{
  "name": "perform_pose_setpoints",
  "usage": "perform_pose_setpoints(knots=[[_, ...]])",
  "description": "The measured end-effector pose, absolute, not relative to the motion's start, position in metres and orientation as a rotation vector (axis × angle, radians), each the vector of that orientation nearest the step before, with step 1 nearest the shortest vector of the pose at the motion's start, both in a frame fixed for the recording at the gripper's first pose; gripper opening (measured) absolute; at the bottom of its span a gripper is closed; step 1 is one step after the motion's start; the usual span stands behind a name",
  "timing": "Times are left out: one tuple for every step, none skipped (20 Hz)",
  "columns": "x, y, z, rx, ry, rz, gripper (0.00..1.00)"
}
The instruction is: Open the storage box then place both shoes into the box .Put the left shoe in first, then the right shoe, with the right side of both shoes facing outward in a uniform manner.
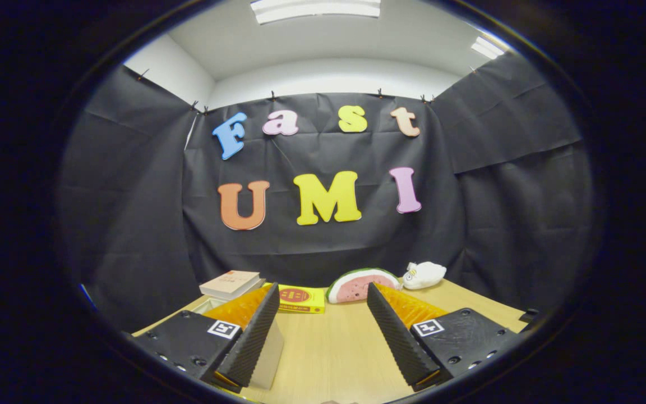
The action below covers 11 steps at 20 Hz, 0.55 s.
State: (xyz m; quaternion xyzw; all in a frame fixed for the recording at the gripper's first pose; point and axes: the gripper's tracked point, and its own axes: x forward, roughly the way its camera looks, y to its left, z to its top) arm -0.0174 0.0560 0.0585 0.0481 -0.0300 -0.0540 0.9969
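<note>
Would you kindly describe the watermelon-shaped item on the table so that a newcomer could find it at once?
Start at the light wooden table and look to its far edge, against the black cloth wall. Beyond the open gripper, which holds nothing, lies the watermelon-slice plush, between a flat yellow box and a small white plush toy. Its green rind and red seeded face set it apart.

No legible text showing. Square coded markers sitting on both fingers (323, 314), gripper standing open. Yellow box (300, 298) on table (328, 348) bearing round red emblem, print too small to read.
</note>
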Motion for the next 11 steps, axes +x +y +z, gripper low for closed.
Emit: perform_pose_setpoints(knots=[[-0.0175, 0.0554, 0.0592, 0.097, -0.06, -0.108, 0.95], [-0.0172, 0.0555, 0.0592, 0.095, -0.059, -0.108, 0.95], [-0.0178, 0.0561, 0.0583, 0.093, -0.058, -0.106, 0.96], [-0.0182, 0.0565, 0.0586, 0.091, -0.059, -0.106, 0.96], [-0.0183, 0.0575, 0.0579, 0.087, -0.057, -0.106, 0.96], [-0.0184, 0.0585, 0.0567, 0.083, -0.054, -0.103, 0.96], [-0.0191, 0.0591, 0.0568, 0.081, -0.055, -0.102, 0.96], [-0.0192, 0.0584, 0.0579, 0.08, -0.057, -0.103, 0.96], [-0.0209, 0.0588, 0.0573, 0.081, -0.058, -0.102, 0.96], [-0.021, 0.0594, 0.0575, 0.084, -0.06, -0.099, 0.96], [-0.0214, 0.0585, 0.0578, 0.085, -0.061, -0.099, 0.96]])
